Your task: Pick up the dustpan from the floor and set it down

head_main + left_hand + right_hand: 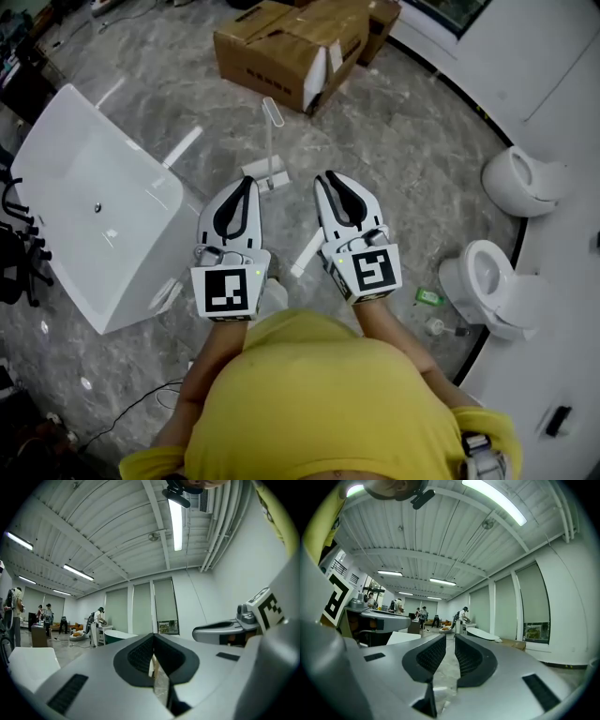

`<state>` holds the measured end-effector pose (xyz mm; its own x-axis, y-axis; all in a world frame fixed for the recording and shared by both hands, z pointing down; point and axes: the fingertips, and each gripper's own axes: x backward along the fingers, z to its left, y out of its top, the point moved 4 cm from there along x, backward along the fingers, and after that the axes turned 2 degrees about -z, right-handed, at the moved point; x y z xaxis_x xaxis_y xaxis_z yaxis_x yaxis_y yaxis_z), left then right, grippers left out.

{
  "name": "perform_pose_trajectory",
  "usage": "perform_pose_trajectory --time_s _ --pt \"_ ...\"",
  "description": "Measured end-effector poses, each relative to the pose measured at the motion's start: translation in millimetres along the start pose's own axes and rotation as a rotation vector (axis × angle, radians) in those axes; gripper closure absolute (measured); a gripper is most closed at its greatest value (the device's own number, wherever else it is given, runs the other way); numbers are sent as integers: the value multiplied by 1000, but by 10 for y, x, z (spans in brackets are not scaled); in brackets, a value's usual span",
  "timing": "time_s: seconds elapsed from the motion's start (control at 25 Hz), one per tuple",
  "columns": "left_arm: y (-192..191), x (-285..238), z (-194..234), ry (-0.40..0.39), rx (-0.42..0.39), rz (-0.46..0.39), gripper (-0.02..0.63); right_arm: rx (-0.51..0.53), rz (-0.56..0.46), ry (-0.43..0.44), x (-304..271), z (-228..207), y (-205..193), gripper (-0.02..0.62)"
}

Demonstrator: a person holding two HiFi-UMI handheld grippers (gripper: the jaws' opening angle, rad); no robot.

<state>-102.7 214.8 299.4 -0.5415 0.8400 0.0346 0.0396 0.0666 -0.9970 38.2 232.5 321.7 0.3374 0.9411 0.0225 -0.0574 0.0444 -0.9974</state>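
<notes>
The white dustpan [266,172] stands upright on the grey marble floor with its long thin handle [271,117] rising from it, just beyond my two grippers. Both grippers are held level, side by side, in front of the person's yellow shirt. My left gripper [247,181] [153,640] has its tips together with nothing in them, and it points at the dustpan's base. My right gripper [328,176] [450,641] shows a narrow gap between its ribbed pads, also with nothing in it. Neither gripper touches the dustpan.
A white bathtub [84,202] lies on the left, and a torn cardboard box [291,45] sits beyond the dustpan. Two toilets [492,281] [525,178] stand at the right by the curved wall. A white stick [307,253] lies on the floor under the grippers. People work far off [97,620].
</notes>
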Motion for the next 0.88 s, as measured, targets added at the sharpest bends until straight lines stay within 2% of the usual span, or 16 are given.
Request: perform_pose_trajectory --time_s 0.24,0.52,0.72,0.88 --pt "-86 -579 479 -41 -5 22 603 -7 19 -44 -717 -176 -61 506" --pt "-219 -948 753 -79 15 49 603 -25 66 -83 -1103 -340 -181 495" --pt "-333 -1137 860 -84 38 71 603 -37 104 -64 -1344 -457 -315 482" --pt "-420 -1321 873 -85 45 83 603 -54 149 -3 -1586 -588 -492 465"
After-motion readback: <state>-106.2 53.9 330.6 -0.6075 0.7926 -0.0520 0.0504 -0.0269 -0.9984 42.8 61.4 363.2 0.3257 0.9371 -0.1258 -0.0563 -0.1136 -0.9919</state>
